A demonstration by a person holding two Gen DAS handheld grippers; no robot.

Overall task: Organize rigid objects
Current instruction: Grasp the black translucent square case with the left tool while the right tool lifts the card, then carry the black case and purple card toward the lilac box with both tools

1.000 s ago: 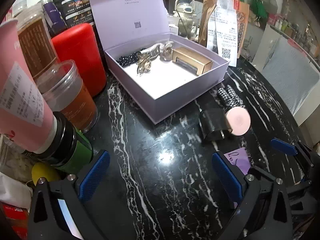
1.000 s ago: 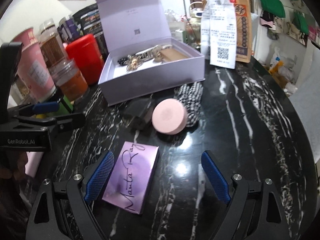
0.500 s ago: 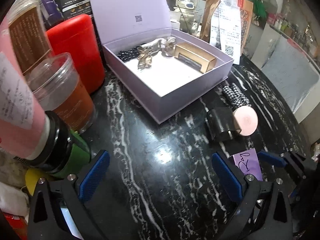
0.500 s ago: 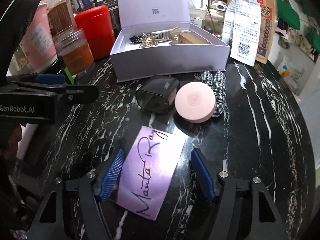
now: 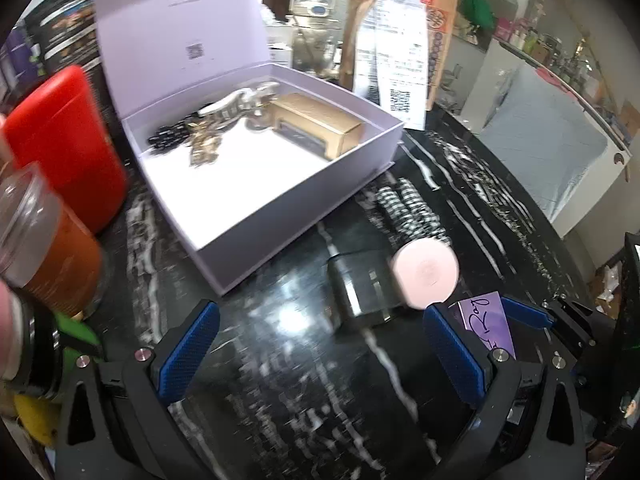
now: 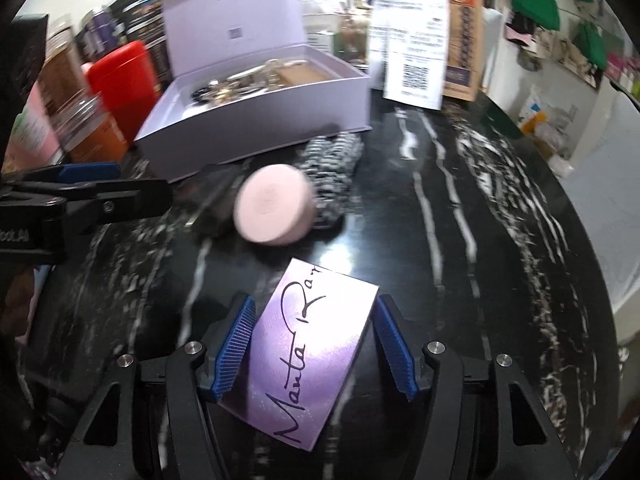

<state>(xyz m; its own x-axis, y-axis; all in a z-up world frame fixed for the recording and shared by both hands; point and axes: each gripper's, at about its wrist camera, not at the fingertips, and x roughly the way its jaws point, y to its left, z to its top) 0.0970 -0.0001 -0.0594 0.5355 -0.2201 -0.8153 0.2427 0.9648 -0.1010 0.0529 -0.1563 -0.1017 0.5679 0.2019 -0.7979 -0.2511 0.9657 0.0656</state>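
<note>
A flat purple box signed "Manta Ray" lies on the black marble table between the pads of my right gripper. Its jaws are closing and both pads touch the box's edges. Just ahead sit a pink round case, a black charger and a checkered scrunchie. Behind them stands the open lilac gift box, holding a gold box and jewellery. My left gripper is open and empty over bare table, short of the charger and the pink case.
A red canister and a clear jar with orange contents crowd the left edge. A brown paper bag with a long receipt stands behind the gift box. The table's right half is bare marble.
My right gripper's jaws have narrowed from wide apart onto the purple box. My left gripper has slid toward the right, bringing the charger and the pink case closer.
</note>
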